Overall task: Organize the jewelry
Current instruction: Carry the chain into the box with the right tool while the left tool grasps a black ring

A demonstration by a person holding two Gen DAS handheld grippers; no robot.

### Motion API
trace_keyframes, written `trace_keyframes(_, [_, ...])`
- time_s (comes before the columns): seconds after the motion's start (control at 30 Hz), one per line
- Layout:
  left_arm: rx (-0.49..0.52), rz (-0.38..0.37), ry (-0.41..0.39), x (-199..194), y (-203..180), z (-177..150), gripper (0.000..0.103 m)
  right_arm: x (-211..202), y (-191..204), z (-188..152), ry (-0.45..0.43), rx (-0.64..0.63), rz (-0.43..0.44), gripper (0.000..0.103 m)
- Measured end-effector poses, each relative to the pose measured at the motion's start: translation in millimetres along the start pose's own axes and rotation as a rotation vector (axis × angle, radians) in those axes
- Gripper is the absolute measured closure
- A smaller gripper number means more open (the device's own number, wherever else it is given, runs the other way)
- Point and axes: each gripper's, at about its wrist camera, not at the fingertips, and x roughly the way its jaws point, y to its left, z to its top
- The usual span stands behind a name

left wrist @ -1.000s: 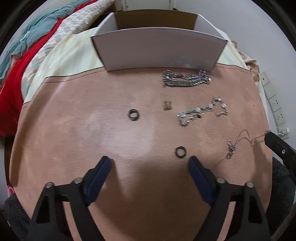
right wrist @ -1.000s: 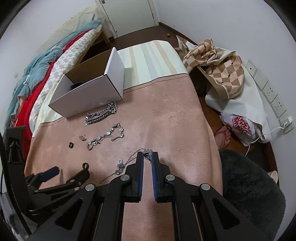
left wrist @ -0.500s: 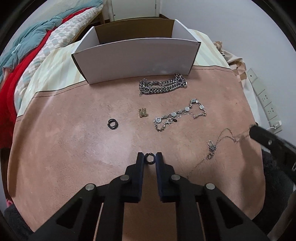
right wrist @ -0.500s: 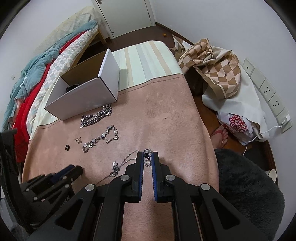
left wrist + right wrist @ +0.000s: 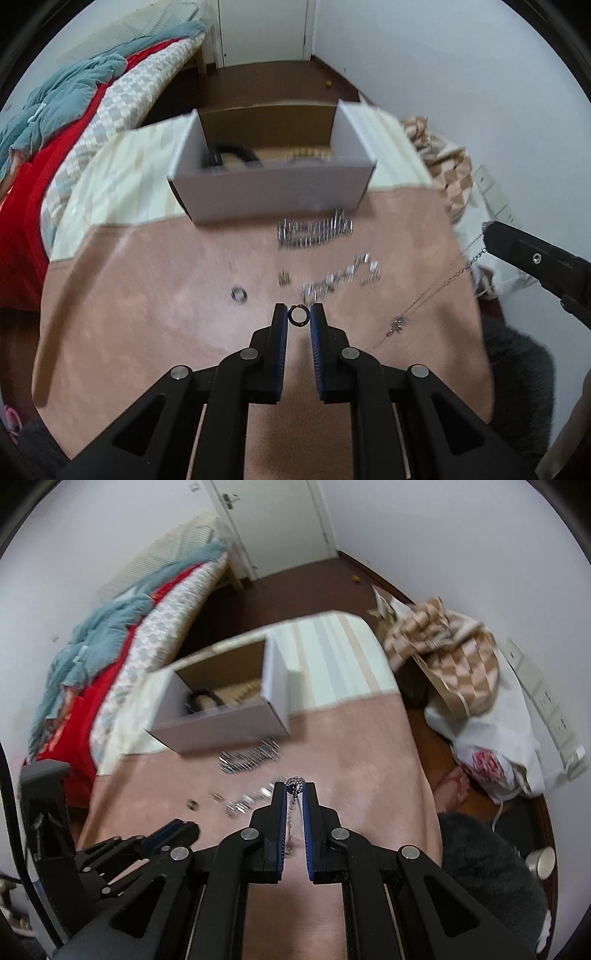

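My left gripper [image 5: 298, 315] is shut on a small black ring [image 5: 298, 316], lifted above the pink mat [image 5: 147, 332]. My right gripper [image 5: 294, 789] is shut on a thin silver necklace [image 5: 294, 783]; in the left wrist view its chain [image 5: 436, 288] hangs from the right gripper's tip [image 5: 495, 236] down to a pendant [image 5: 397, 325] on the mat. A second black ring [image 5: 239, 293], a small gold piece [image 5: 283, 277], a beaded bracelet [image 5: 340, 278] and a chunky silver chain [image 5: 314, 230] lie on the mat. The open white box [image 5: 273, 192] stands behind them.
The box holds a black band [image 5: 231, 153] and other pieces. A bed with red and teal covers [image 5: 55, 122] lies to the left. Checkered cloth [image 5: 450, 657] and a white bag [image 5: 491, 746] sit on the floor at right. A dark fuzzy seat [image 5: 487, 867] is near right.
My left gripper closed on the black ring and lifted it off the mat. My right gripper rose with the necklace, so the chain now hangs stretched. Both views tilted up towards the box.
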Motion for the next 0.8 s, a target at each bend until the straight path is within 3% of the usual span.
trace_keyframes(0.13, [-0.045, -0.065, -0.03, -24, 17, 33, 0.093, -19, 23, 39, -0.053, -0.054, 0.046, 0.094])
trace_keyframes(0.3, [-0.043, -0.047, -0.096, -43, 33, 76, 0.093, -33, 51, 95, -0.125, -0.12, 0.071, 0.094])
trace_keyframes(0.43, [-0.044, -0.028, -0.118, -45, 45, 111, 0.093, -21, 68, 137, -0.135, -0.164, 0.066, 0.094])
trace_keyframes(0.6, [-0.049, -0.029, -0.091, -22, 59, 138, 0.093, 35, 80, 171, -0.033, -0.18, 0.063, 0.094])
trace_keyframes(0.8, [-0.08, -0.049, 0.014, 29, 76, 153, 0.093, 108, 72, 168, 0.119, -0.173, 0.058, 0.094])
